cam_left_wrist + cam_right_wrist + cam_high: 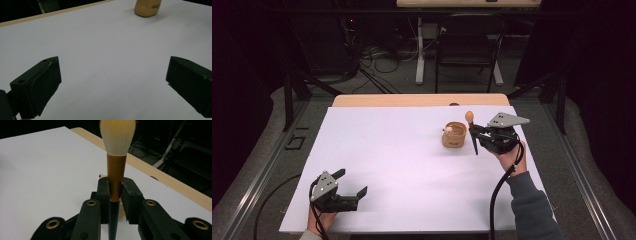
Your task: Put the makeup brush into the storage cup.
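Right gripper view, nearest first: the right gripper (115, 195) has its 2 jaws clamped on the copper ferrule of a makeup brush (116, 160), bristles up, black handle hanging below the jaws. In the high view that gripper (484, 134) holds the brush (471, 131) just beside the wooden cup (454, 135), which stands on the white sheet (402, 165) and seems to hold 1 small pale item already (too small to name). The likely slip, as I judge it: the grip sits on a smooth, tapering ferrule, so the brush could pivot or slide as it is tipped toward the cup, and the trailing handle could knock the light cup over or push it.

The left gripper (343, 192) rests near the front edge, jaws wide apart with nothing between them, well apart from the cup.

Room is generous to the left of the cup; the sheet's right edge and far wooden table edge (412, 99) are nearer.
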A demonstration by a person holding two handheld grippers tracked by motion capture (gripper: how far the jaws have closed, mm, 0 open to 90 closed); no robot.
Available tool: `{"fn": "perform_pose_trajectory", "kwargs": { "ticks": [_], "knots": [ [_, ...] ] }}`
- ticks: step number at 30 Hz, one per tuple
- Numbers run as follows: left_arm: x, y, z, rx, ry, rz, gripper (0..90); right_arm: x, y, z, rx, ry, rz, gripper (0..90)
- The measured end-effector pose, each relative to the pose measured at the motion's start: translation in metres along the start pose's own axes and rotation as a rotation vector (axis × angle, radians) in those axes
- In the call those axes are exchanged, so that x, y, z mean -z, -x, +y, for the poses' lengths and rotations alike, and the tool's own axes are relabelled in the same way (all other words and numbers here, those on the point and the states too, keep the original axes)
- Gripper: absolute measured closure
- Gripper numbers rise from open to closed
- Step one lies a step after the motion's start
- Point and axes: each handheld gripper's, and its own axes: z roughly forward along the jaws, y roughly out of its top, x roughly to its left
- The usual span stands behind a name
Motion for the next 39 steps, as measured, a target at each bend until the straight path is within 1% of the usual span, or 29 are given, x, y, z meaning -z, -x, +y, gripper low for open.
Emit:
{"fn": "perform_pose_trajectory", "kwargs": {
  "ticks": [9,20,23,28,29,39],
  "knots": [
    [0.000,0.000,0.000,-0.003,-0.003,-0.002,0.0,-0.002,0.000,0.004,-0.008,0.025,-0.029,77.5],
    [-0.001,0.000,0.000,0.000,-0.002,-0.003,0.0,-0.006,-0.003,0.010,-0.003,0.047,-0.038,77.5],
    [-0.001,0.000,0.000,-0.001,-0.001,-0.001,0.0,-0.005,-0.003,0.014,-0.003,0.067,-0.045,77.5],
    [0.000,-0.001,0.000,-0.001,0.000,-0.002,0.0,-0.003,-0.003,0.018,-0.004,0.083,-0.056,77.5],
    [-0.001,-0.001,0.000,0.002,0.000,-0.003,0.0,-0.002,-0.002,0.019,-0.007,0.094,-0.061,77.5],
    [-0.003,0.000,0.000,0.003,0.000,-0.006,0.0,0.001,0.001,0.026,-0.017,0.138,-0.071,77.5]
  ]
}}
